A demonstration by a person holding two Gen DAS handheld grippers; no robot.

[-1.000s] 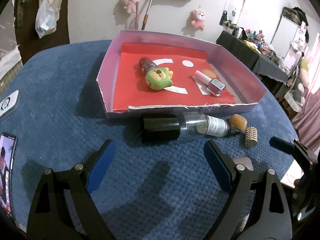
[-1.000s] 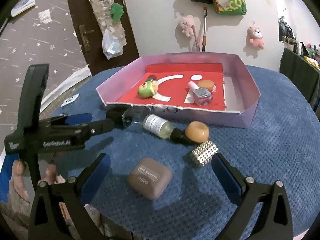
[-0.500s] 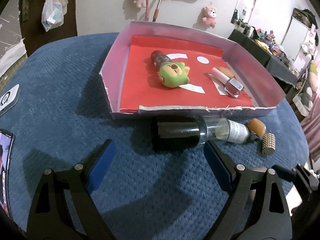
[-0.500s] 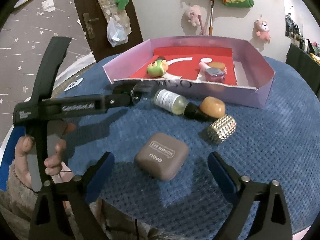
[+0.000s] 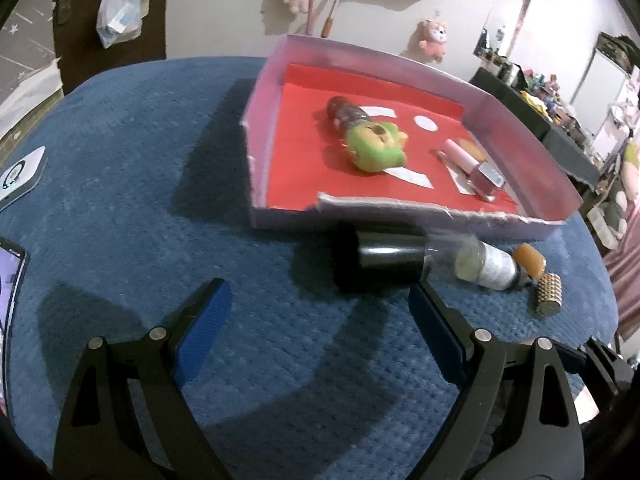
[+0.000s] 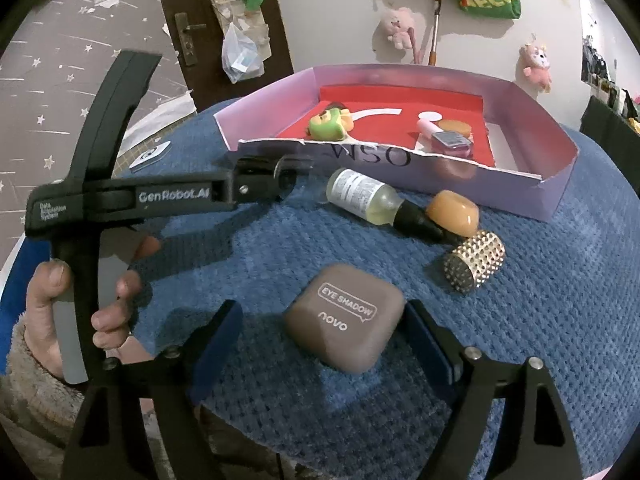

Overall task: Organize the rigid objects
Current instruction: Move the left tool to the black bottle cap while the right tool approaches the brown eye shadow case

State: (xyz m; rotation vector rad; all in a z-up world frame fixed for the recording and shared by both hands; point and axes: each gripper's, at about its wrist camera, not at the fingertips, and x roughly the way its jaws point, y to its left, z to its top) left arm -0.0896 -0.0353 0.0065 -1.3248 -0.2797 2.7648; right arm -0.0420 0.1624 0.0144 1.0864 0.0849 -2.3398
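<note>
A pink box with a red floor (image 5: pixel 520 222) (image 6: pixel 556 196) holds a green toy bottle (image 5: pixel 374 148) and a pink nail polish (image 5: pixel 476 168). In front of it lie a black-capped clear bottle (image 5: pixel 390 256), a small labelled bottle (image 6: pixel 364 198), an amber piece (image 6: pixel 454 214), a studded gold cylinder (image 6: pixel 476 262) and a brown eye shadow case (image 6: pixel 344 316). My left gripper (image 5: pixel 320 328) is open and empty, just short of the black-capped bottle. My right gripper (image 6: pixel 326 340) is open, its fingers on either side of the eye shadow case.
The blue textured cloth (image 5: pixel 120 200) covers the round table. A phone (image 5: pixel 8 280) and a white device (image 5: pixel 20 172) lie at its left edge. Plush toys (image 6: pixel 396 24) hang on the wall behind. The left gripper's body (image 6: pixel 160 196) shows in the right wrist view.
Both grippers have moved forward. The left one has closed in on the black-capped bottle; the right one has come up around the eye shadow case. Both stay open.
</note>
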